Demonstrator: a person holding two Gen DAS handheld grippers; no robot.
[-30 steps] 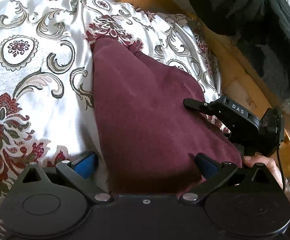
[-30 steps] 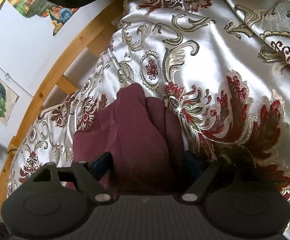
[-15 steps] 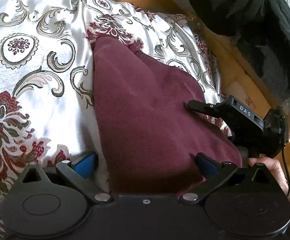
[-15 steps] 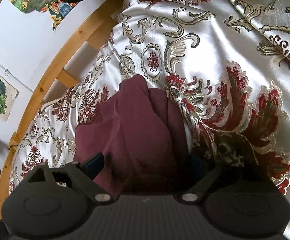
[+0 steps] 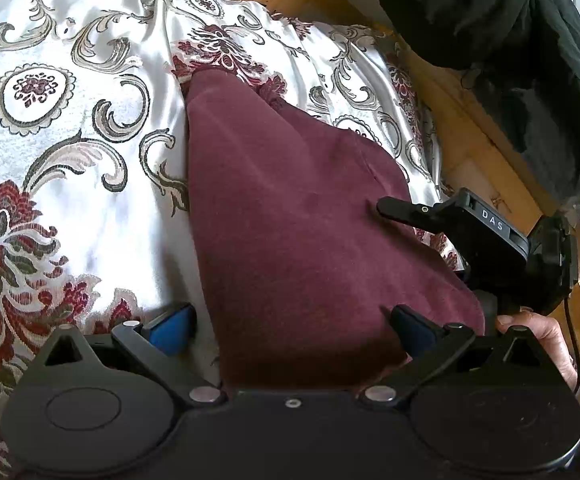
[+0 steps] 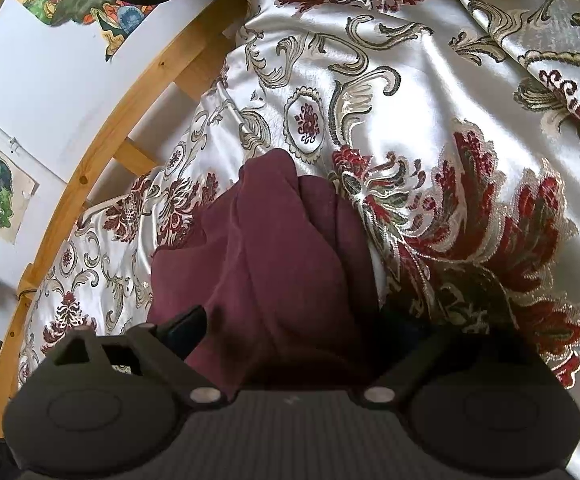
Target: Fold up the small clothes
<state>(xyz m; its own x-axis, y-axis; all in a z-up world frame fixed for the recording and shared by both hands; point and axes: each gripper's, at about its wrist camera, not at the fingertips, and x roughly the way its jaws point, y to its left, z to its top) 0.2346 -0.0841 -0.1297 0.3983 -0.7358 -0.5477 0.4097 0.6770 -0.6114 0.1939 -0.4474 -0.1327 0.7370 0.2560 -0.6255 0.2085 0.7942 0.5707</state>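
Left wrist view: a bed is covered by a silver floral bedspread [image 5: 70, 128], on which a maroon garment [image 5: 290, 220] is laid folded into a smooth tapering wedge. Both the left claw [image 5: 290, 328] and the right claw [image 6: 302, 332] are spread wide astride its near end, the latter's jaws having just been opening.
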